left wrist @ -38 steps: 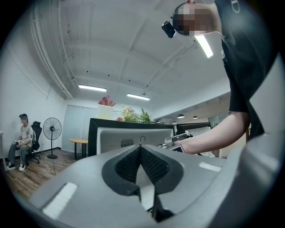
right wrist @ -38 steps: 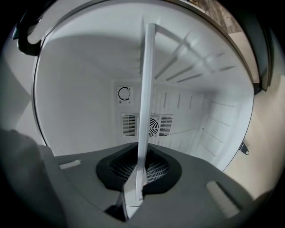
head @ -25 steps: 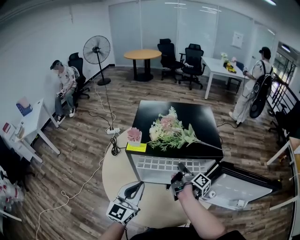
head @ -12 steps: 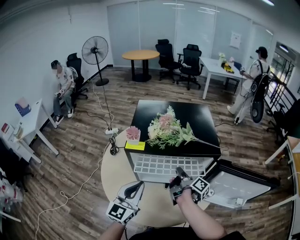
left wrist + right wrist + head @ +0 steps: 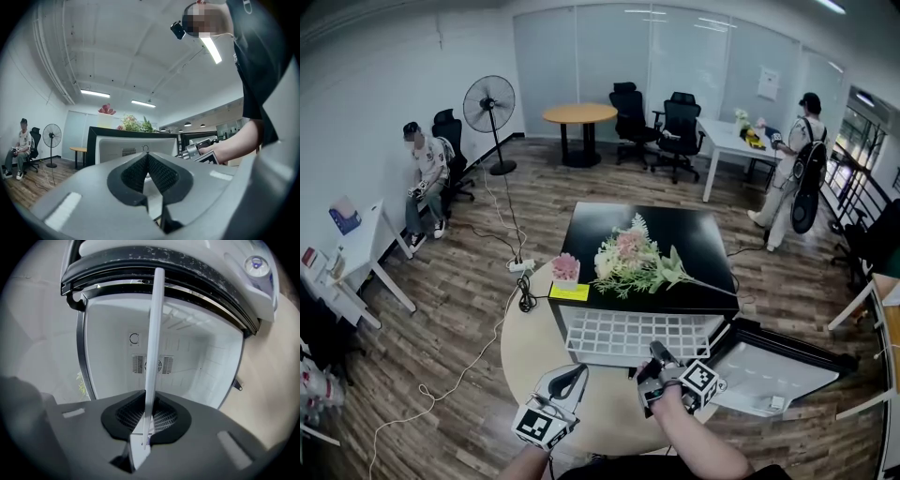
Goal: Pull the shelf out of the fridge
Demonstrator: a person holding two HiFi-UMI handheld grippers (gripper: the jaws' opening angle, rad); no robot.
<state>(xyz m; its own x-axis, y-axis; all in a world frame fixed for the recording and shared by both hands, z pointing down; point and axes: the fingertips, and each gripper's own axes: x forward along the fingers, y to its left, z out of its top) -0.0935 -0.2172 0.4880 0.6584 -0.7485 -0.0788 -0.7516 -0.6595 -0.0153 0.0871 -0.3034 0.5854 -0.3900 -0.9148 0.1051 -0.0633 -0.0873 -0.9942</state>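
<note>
A small fridge with a black top stands in front of me, its door swung open to the right. Its white wire shelf sticks partly out of the front. My right gripper is shut on the shelf's front edge. In the right gripper view the shelf shows edge-on as a white bar, running from my right gripper into the white fridge interior. My left gripper hangs low to the left, shut and empty; in its own view the left gripper faces the fridge.
A bunch of flowers, a pink potted flower and a yellow note lie on the fridge top. The fridge stands on a round beige mat. A cable and power strip lie left. One person sits far left, another stands far right.
The shelf has slid further out of the fridge toward me, with my right gripper drawn back on it. The left gripper has stayed put.
</note>
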